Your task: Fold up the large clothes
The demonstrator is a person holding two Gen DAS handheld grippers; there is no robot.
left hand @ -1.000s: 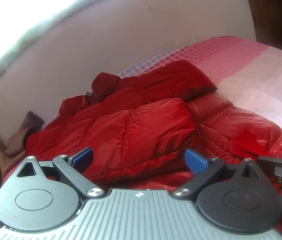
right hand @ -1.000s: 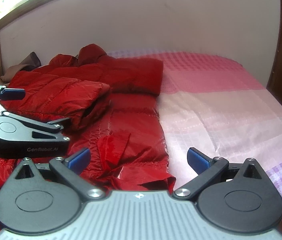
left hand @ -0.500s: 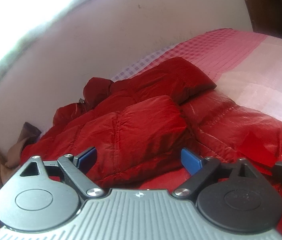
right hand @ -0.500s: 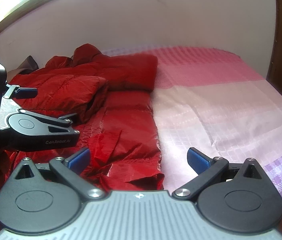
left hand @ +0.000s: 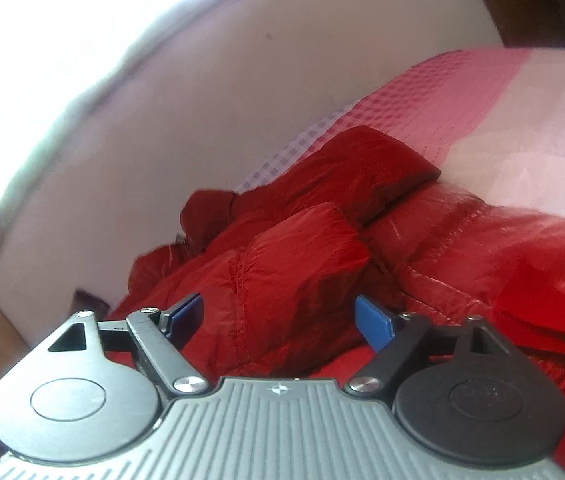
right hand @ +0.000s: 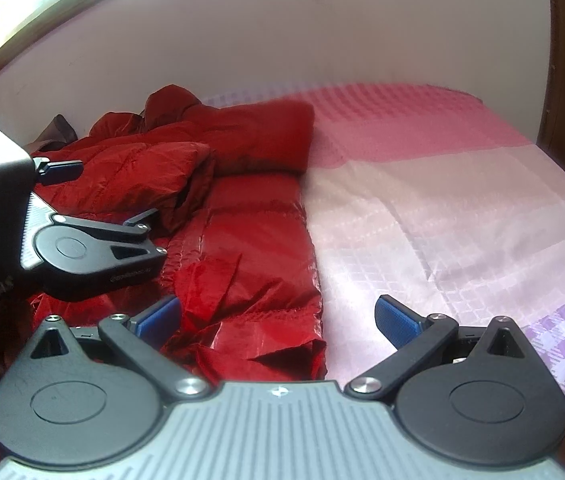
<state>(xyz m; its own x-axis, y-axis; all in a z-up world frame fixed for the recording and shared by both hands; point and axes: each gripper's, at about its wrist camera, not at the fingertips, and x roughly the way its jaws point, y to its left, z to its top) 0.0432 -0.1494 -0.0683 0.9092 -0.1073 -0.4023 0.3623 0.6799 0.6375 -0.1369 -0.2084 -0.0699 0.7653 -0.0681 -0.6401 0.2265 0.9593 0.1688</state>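
Honestly the risk I see is the left gripper [left hand: 280, 314] grabbing too little: its fingers are closing around the folded sleeve of the red jacket [left hand: 306, 264] but aren't pinching it yet, and that puffy, slick shell looks like it could squirt out or give them just the top layer, so the fold flops open when lifted. The jacket's lying on the left side of the bed [right hand: 462, 200], half folded, hem bunched up near the cameras. The right gripper [right hand: 278, 318] hangs released over the hem corner with nothing in it, so the lower half is free to drag. Hard to tell how many layers sit between the left fingers, and the far sleeve and collar are a blurry heap against the wall.
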